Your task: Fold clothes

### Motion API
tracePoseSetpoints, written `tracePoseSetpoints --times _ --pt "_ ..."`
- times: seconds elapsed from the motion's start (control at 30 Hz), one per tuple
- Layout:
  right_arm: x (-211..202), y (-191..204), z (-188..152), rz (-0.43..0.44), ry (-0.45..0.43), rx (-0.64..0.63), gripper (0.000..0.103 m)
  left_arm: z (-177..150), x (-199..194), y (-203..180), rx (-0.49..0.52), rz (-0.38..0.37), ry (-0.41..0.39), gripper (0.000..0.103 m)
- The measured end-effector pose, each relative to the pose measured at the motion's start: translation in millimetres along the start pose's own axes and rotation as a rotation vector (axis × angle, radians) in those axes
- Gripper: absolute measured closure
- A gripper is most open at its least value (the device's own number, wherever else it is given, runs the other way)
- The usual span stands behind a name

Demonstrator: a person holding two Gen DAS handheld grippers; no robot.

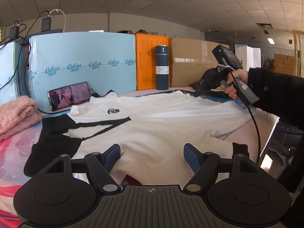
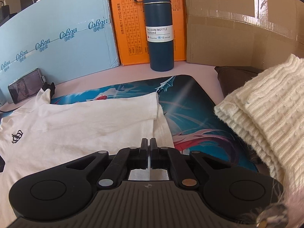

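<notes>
Pinching the white T-shirt (image 2: 79,125) at its right edge, the right gripper (image 2: 148,142) has its jaws pressed together on the fabric. Spread wide, the left gripper (image 1: 152,155) hovers at the shirt's near hem, gripping nothing. Beyond them the shirt lies flat on the printed mat (image 2: 190,102), its long axis running sideways toward the black-trimmed sleeve (image 1: 55,133); the pinched edge likely folds that way.

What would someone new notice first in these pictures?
The white T-shirt spread across the table, with black trim and a small crest. The right gripper is shut on its hem, while the left gripper is open over the near edge. Behind stands a blue bottle against an orange box, with a phone playing video at the left.
</notes>
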State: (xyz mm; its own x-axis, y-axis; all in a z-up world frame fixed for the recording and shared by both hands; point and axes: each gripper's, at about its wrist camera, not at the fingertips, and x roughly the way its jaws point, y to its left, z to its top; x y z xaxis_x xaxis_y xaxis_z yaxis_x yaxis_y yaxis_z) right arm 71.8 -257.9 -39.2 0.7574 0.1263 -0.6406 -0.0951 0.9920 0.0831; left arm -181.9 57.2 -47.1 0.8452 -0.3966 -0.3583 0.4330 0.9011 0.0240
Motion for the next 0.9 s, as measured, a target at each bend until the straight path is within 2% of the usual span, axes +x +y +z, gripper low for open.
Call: tracePoseSetpoints --times 0.1,0.23,0.27,0.3,0.37,0.47,0.53,0.67,0.73,0.77,0.8,0.9 --pt "8.9 -5.4 1.1 -0.056 0.034 -0.020 0.102 -10.4 -1.9 0.5 -0.010 -0.001 0.023 0.027" --pt "4.4 -21.9 7.1 -0.002 0.024 0.102 0.099 -11.4 -4.5 2.2 -0.023 -0.002 0.011 0.026" --pt "3.0 -25.0 10.5 0.021 0.021 0.142 0.093 -10.8 -5.2 2.0 -0.017 0.002 0.010 0.026" --pt "2.7 -27.0 13.8 0.041 0.025 0.176 0.081 -8.6 -6.4 2.0 -0.016 0.000 -0.004 0.026" --pt "6.6 -27.4 19.1 0.096 0.054 0.232 0.069 -3.9 -8.8 2.1 -0.015 -0.003 -0.033 0.025" --pt "14.1 -19.3 23.7 0.116 0.070 0.240 0.068 3.1 -6.7 0.7 -0.024 0.011 -0.082 0.022" --pt "22.5 -14.7 25.4 0.095 0.088 0.217 0.062 3.1 -3.1 -0.2 -0.025 0.000 -0.080 0.022" --pt "34.8 -12.1 30.5 0.062 0.058 0.190 0.059 -2.8 5.0 -3.3 -0.016 -0.005 -0.038 0.022" --pt "40.6 -9.0 32.4 0.062 0.053 0.167 0.059 -6.6 7.3 -2.9 -0.024 0.005 -0.021 0.022" --pt "42.9 -6.2 32.5 0.048 0.046 0.149 0.068 -8.5 7.2 -1.4 -0.040 0.002 -0.023 0.022" --pt "45.2 -4.0 33.0 0.042 0.045 0.128 0.097 -10.5 7.1 0.2 -0.057 -0.001 -0.025 0.022" --pt "51.4 0.0 37.5 0.029 0.025 0.080 0.098 -11.0 7.1 2.6 -0.069 -0.007 -0.027 0.021"
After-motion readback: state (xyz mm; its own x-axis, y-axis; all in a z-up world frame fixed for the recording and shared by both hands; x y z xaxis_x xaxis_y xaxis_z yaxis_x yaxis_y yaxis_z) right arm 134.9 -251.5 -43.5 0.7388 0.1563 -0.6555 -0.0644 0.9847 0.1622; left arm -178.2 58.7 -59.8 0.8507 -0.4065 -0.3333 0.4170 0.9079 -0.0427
